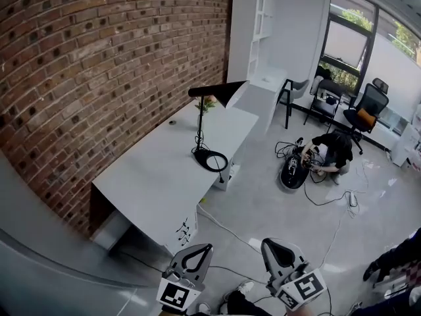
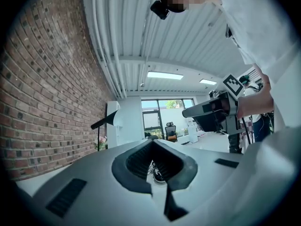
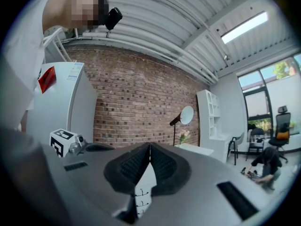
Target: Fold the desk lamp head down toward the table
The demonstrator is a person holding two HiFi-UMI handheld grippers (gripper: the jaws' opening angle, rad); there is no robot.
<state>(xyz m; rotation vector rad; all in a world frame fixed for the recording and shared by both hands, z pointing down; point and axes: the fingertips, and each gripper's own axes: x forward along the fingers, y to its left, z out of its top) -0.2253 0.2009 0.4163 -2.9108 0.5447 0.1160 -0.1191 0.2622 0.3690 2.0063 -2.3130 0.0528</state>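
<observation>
- Head view: the desk lamp stands on the table, its base near the table's room-side edge and its head raised.
- The left gripper and the right gripper are well short of the table, both closed on nothing.
- Closed jaws can only push the head, so the lamp may tip off the table.
- A white cable before the table may catch a foot.

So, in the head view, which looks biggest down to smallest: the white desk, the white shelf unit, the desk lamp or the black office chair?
1. white desk
2. white shelf unit
3. desk lamp and black office chair: too alike to rank, and the chair stands farther from the camera.
</observation>
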